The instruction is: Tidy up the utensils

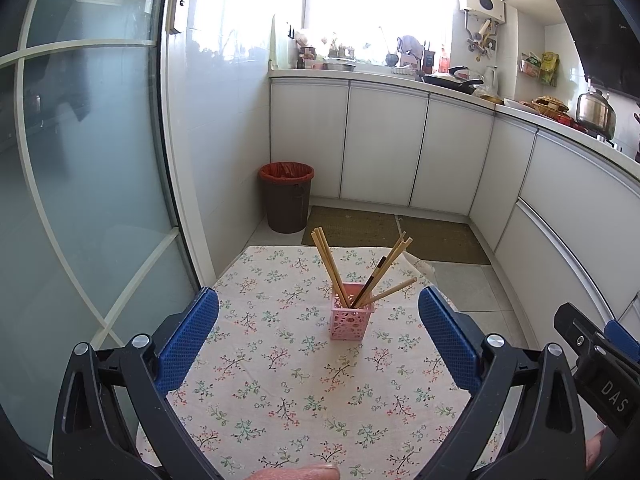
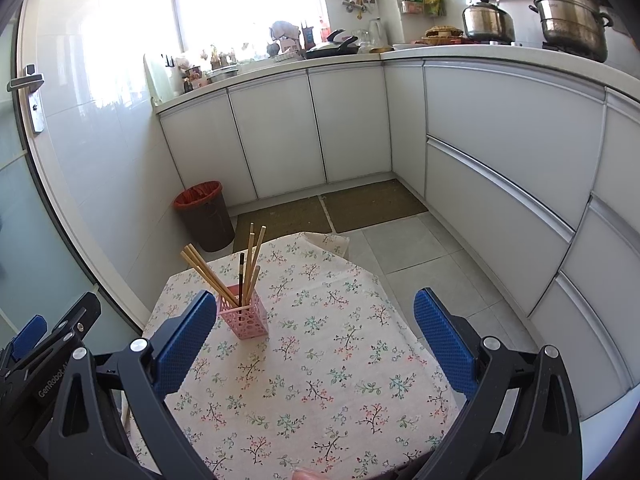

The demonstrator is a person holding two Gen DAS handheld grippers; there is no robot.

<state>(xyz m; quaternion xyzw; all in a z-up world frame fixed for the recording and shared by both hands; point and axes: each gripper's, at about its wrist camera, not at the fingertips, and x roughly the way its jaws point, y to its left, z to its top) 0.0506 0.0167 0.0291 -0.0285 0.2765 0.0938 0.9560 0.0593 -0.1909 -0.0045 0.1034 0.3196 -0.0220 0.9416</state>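
Observation:
A pink perforated holder [image 1: 350,312] stands upright on the floral tablecloth [image 1: 280,380]. Several wooden chopsticks [image 1: 329,266] and one dark one lean out of it, fanned left and right. My left gripper [image 1: 319,300] is open and empty, with the holder between and just beyond its blue fingertips. In the right wrist view the holder [image 2: 245,316] stands just right of the left blue pad. My right gripper [image 2: 316,304] is open and empty above the tablecloth [image 2: 320,380]. Part of the right gripper also shows at the left wrist view's right edge.
A brown bin [image 1: 286,196] with a red liner stands on the floor beyond the table. White cabinets [image 1: 384,144] and a cluttered counter run along the back and right. A glass door [image 1: 80,160] is close on the left. Mats lie on the floor.

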